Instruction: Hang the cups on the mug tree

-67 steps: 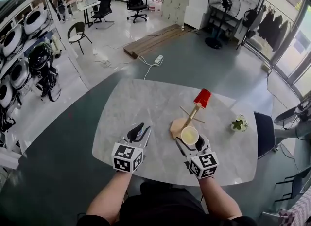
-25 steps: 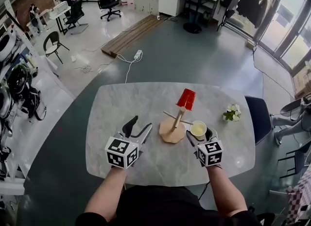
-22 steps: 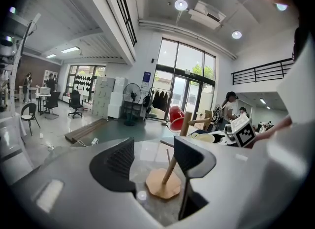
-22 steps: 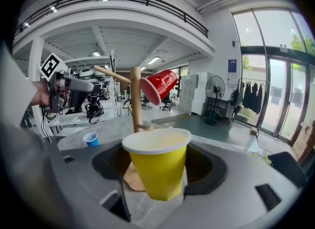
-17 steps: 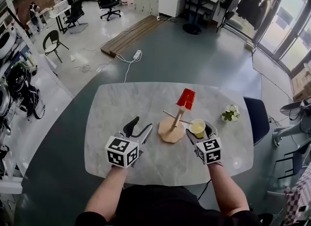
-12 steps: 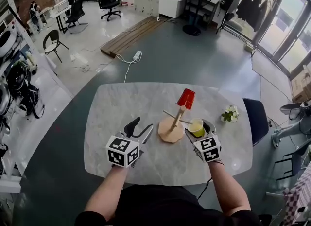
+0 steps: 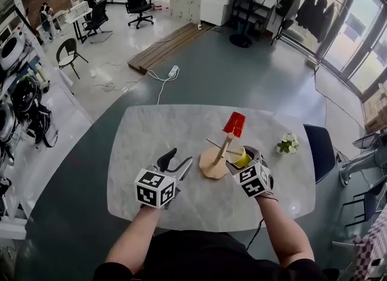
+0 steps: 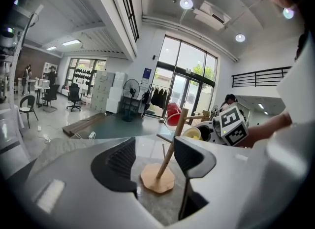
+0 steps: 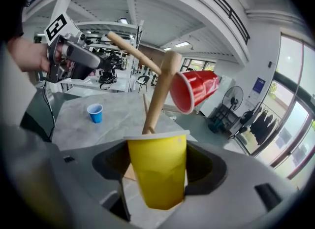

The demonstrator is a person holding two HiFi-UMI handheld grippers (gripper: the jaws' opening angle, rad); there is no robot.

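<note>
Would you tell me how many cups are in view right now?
3. A red cup hangs on the mug tree, a yellow cup is held in the right gripper, and a blue cup stands on the table. More may be hidden.

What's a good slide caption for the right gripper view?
Right gripper holds a yellow cup close to the wooden mug tree, where a red cup already hangs.

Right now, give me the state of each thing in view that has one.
Tree: standing on the table.
Red cup: hung on the tree, tilted.
Yellow cup: gripped, not yet hung.
Blue cup: upright on the table.
Left gripper: open, empty.
Right gripper: shut on yellow cup.
</note>
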